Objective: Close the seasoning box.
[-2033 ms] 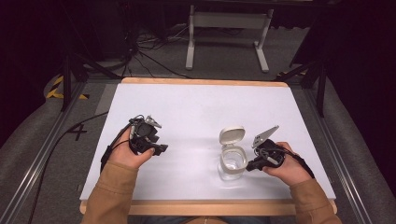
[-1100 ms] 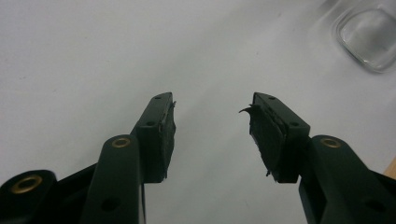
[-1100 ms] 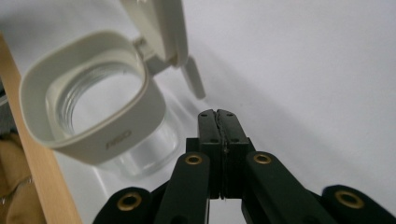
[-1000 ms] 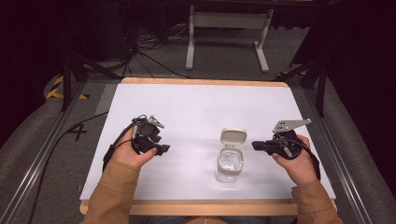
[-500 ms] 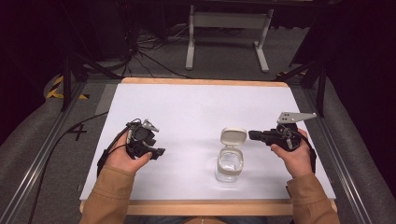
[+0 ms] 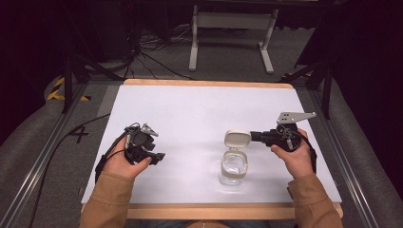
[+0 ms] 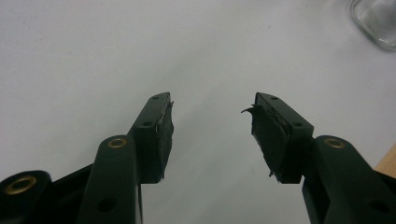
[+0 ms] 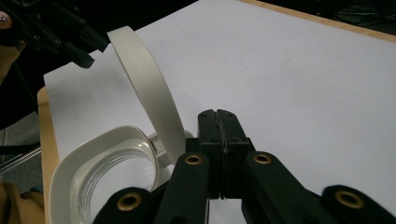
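Note:
A clear glass jar (image 6: 234, 168) with a white rim stands on the white table, right of centre. Its white flip lid (image 6: 237, 138) is open and stands up at the far side. My right gripper (image 6: 254, 137) is shut with nothing between its jaws, and its tip lies just right of the lid. In the right gripper view the shut tip (image 8: 219, 114) sits beside the lid (image 8: 144, 88), above the jar's rim (image 8: 93, 158); I cannot tell whether they touch. My left gripper (image 6: 159, 156) is held over the table's left part, open and empty (image 7: 210, 121).
The white table top (image 6: 199, 109) has a wooden front edge (image 6: 209, 210) close to both forearms. A corner of the jar (image 7: 378, 18) shows at the top right of the left gripper view. Cables and a metal stand (image 6: 233, 28) lie on the floor beyond the table.
My right gripper left the jar's side, swung out right and away, and now its tip is back beside the raised lid. The left hand drifted slightly.

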{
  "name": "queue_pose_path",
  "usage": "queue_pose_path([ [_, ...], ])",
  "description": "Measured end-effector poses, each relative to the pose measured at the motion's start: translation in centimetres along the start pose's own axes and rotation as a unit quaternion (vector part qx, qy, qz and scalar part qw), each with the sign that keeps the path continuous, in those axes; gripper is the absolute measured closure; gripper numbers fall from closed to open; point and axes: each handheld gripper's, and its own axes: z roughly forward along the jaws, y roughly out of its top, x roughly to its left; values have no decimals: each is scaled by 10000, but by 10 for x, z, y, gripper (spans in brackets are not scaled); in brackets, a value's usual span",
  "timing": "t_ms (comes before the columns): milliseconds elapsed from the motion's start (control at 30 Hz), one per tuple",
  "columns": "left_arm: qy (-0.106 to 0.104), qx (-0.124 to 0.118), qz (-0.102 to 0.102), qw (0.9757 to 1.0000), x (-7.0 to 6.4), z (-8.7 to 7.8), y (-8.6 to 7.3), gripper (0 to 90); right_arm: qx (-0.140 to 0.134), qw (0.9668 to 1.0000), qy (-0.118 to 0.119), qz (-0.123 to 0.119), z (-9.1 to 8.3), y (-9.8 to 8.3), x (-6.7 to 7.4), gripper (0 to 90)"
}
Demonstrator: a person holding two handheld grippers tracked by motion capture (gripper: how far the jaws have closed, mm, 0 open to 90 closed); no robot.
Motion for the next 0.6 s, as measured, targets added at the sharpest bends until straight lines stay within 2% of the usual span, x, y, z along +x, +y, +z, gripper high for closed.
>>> queue_pose_path([
  [500, -37, 4, 54, 10000, -1, 2, 4, 478, -1, 9998, 87, -171, -2, 2, 9, 900],
  [600, -50, -1, 80, 10000, -2, 4, 7, 478, 14, 9995, 144, -285, -4, 3, 13, 900],
])
